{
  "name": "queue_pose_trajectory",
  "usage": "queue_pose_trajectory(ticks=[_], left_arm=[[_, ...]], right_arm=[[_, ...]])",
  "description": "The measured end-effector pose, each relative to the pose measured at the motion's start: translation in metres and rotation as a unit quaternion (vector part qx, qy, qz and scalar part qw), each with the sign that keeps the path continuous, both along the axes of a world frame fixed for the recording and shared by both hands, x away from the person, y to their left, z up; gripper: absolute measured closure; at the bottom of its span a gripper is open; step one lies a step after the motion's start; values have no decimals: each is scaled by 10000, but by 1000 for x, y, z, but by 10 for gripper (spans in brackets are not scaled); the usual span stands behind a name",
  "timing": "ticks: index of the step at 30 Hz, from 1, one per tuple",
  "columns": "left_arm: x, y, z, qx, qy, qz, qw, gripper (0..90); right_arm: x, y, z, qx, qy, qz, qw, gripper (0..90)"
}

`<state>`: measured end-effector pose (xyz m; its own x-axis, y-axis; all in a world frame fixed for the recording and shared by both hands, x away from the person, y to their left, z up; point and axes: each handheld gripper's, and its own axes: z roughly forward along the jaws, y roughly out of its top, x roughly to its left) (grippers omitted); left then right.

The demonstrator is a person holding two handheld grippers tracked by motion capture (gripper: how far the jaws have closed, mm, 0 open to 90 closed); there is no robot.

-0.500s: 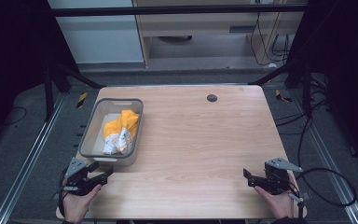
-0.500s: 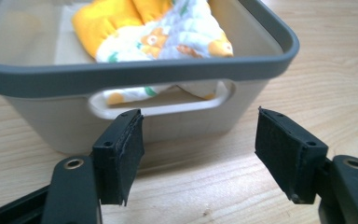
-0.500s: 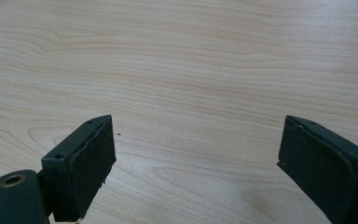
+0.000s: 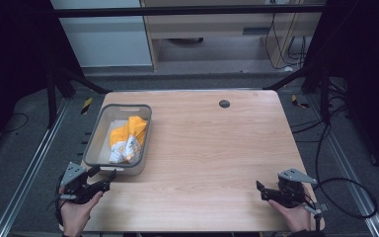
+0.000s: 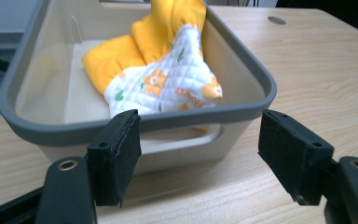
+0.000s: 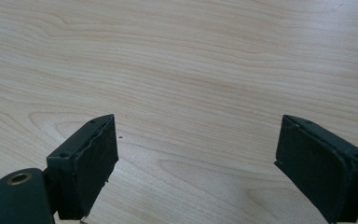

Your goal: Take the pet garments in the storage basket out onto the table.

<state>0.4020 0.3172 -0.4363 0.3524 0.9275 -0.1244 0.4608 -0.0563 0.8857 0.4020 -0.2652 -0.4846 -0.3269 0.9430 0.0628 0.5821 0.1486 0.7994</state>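
Note:
A grey plastic bin (image 4: 101, 129) stands on the left side of the wooden table (image 4: 217, 148). Inside it lies a crumpled yellow and white quilted cloth (image 4: 126, 138) with a flower print. My left gripper (image 4: 103, 173) sits at the table's near left corner, just in front of the bin's short wall, open with nothing between its jaws. In the left gripper view the bin's near rim (image 5: 135, 122) and the cloth (image 5: 168, 74) rise just beyond the pads. At the near right corner my right gripper (image 4: 260, 190) stands open over bare wood (image 6: 191, 70).
A small dark round hole (image 4: 224, 103) marks the table top near its far edge. Cables (image 4: 345, 197) trail on the floor at the right. Dark metal frame bars stand at both sides of the table.

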Motion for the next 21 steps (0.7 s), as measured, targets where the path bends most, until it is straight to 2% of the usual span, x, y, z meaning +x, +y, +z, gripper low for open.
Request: queue_pose_trajectory(ticks=[7,9,21], left_arm=[[1,0,11,-62,-96,-27,9999,294],[2,-1,16,-47,-113,-91,9999,293],[9,-8,32,80,-208,-247,9994,293]], right_arm=[[-1,1,0,-1,-68,38,10000,134],[-1,1,0,-23,-143,60,9999,136],[-2,3,0,-23,-142,99,9998,139]])
